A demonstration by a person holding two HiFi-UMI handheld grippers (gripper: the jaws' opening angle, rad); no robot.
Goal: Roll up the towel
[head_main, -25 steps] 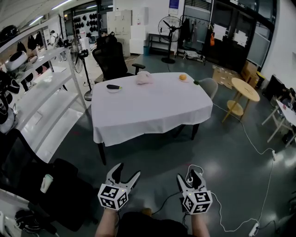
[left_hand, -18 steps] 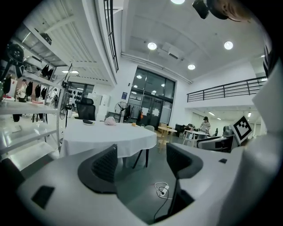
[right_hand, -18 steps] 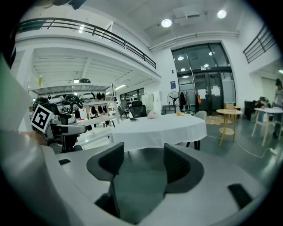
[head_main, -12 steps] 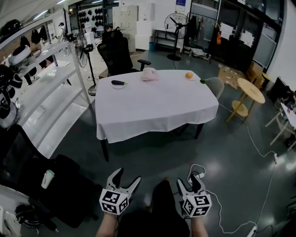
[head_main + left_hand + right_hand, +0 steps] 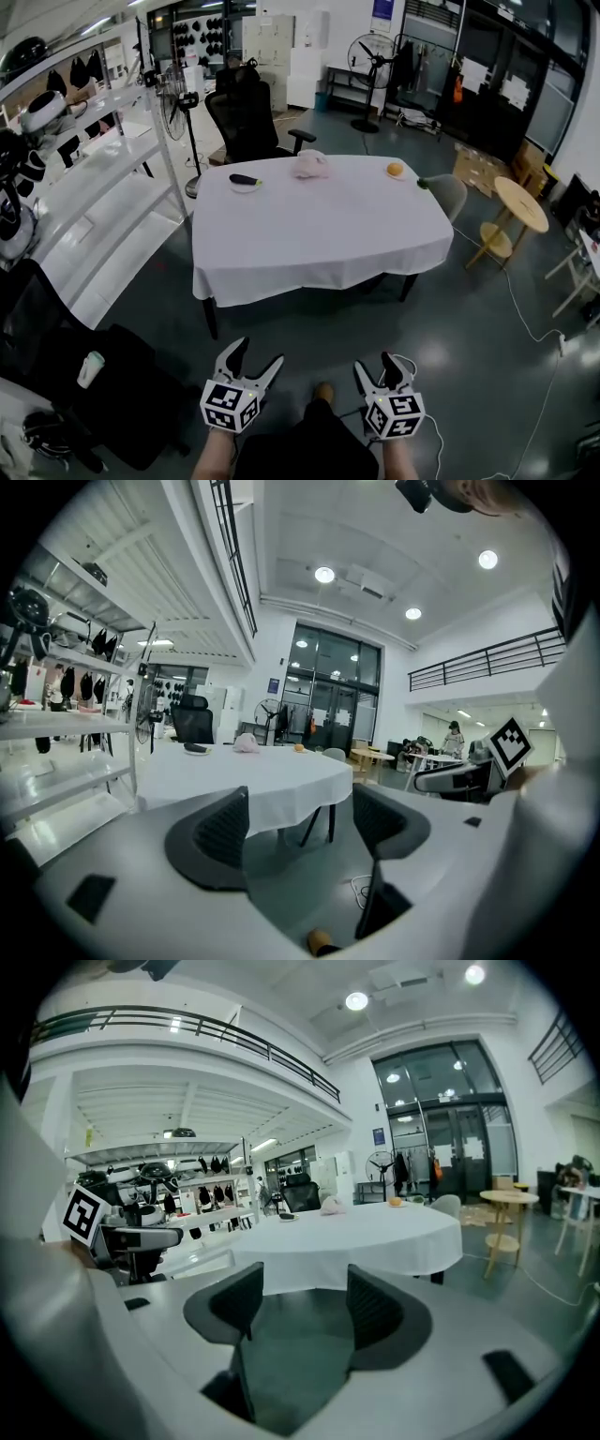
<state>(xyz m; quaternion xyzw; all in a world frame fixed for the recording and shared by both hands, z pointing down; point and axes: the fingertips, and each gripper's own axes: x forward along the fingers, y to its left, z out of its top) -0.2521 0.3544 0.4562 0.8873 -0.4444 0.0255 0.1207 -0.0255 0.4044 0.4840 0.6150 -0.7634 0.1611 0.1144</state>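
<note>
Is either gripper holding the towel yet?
No, the left gripper and right gripper stand open and empty, while the pink towel lies on the table.

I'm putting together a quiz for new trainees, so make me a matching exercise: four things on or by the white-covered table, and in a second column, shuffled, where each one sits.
Things:
1. towel
2. orange fruit
3. dark elongated item
4. office chair

Places, as seen in the head view:
A. far right corner of the table
B. on the floor beyond the table
C. middle of the table's far edge
D. far left corner of the table

Pairs: 1-C, 2-A, 3-D, 4-B
</note>
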